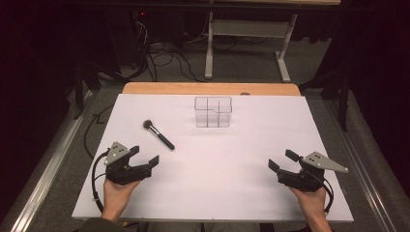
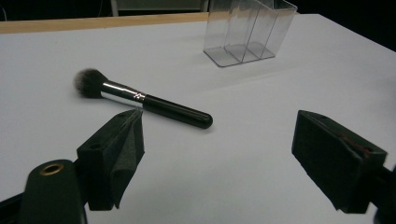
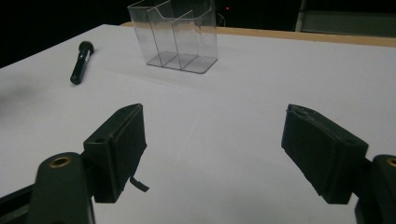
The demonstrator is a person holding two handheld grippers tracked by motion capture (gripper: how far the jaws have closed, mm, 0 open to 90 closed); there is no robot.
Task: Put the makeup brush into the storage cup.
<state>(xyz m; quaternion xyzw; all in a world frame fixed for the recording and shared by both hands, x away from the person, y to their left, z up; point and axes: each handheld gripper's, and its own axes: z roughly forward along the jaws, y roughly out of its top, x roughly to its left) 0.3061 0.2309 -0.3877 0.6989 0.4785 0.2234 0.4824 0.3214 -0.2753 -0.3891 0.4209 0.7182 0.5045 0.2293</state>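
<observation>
Item: left gripper (image 1: 145, 161), jaws standing wide and empty, lying just short of the black-handled, silver-ferruled makeup brush with a dark fluffy head (image 1: 158, 134)

Handling: right gripper (image 1: 283, 164) is likewise resting agape, holding nothing, well apart; the left should be closing across the brush's mid-handle, square to it. The brush is lying flat and slantwise on the white table sheet (image 1: 217, 188), near the clear plastic three-compartment organiser (image 1: 213, 111) standing upright beyond

I log a white sheet (image 1: 217, 188) over the table; a wooden edge (image 1: 159, 88) shows along its far side. Beyond it, black cables (image 1: 164, 60) lie tangled on the floor (just beside a white desk frame (image 1: 209, 53)). A metal rail (image 1: 48, 164) runs at left.
</observation>
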